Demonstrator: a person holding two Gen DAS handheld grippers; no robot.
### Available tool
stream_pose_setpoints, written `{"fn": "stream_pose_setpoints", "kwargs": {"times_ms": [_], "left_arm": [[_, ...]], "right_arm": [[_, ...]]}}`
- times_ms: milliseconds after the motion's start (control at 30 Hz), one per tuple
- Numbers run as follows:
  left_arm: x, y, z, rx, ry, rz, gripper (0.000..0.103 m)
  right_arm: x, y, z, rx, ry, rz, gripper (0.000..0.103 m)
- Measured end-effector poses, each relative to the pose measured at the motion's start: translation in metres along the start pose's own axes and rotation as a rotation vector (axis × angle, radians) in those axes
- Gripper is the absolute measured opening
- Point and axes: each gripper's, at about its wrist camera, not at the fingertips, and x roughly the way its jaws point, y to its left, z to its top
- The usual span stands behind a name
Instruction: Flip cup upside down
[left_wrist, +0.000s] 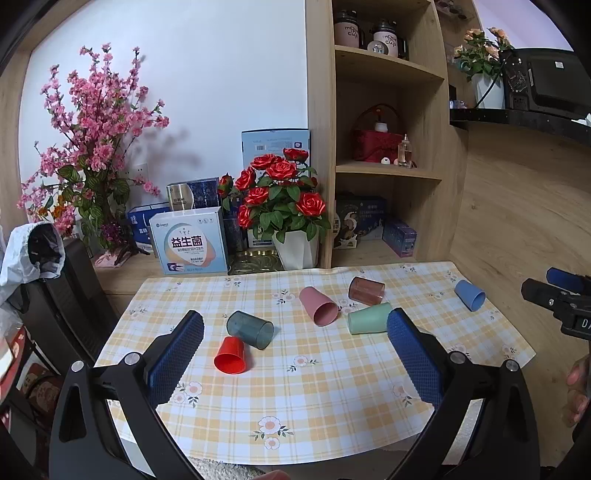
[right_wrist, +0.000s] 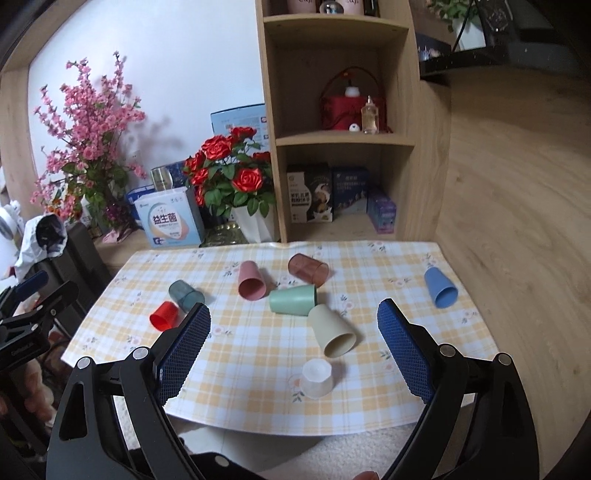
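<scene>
Several plastic cups lie on their sides on a checked tablecloth (left_wrist: 314, 398): red (left_wrist: 231, 355), dark teal (left_wrist: 250, 329), pink (left_wrist: 318, 306), brown (left_wrist: 366, 291), green (left_wrist: 367, 319) and blue (left_wrist: 470, 294). The right wrist view also shows a beige cup (right_wrist: 332, 330) on its side and a clear white cup (right_wrist: 317, 377) standing upside down. My left gripper (left_wrist: 295, 332) is open and empty above the near table edge. My right gripper (right_wrist: 293, 325) is open and empty, above the beige and clear cups.
Behind the cloth stand a pot of red roses (left_wrist: 284, 206), a pink blossom bouquet (left_wrist: 92, 147), boxes (left_wrist: 192, 240) and a wooden shelf unit (left_wrist: 388, 147). A black chair with a white cover (left_wrist: 40, 266) is at the left. A wooden wall (right_wrist: 517, 221) bounds the right.
</scene>
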Motion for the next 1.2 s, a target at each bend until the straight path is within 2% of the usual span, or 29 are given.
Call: {"fn": "stream_pose_setpoints", "kwargs": {"times_ms": [1200], "left_arm": [[-0.0012, -0.0086, -0.0029, 0.02, 0.016, 0.001, 0.097]], "right_arm": [[-0.0033, -0.0054, -0.0021, 0.004, -0.011, -0.033, 0.089]]}}
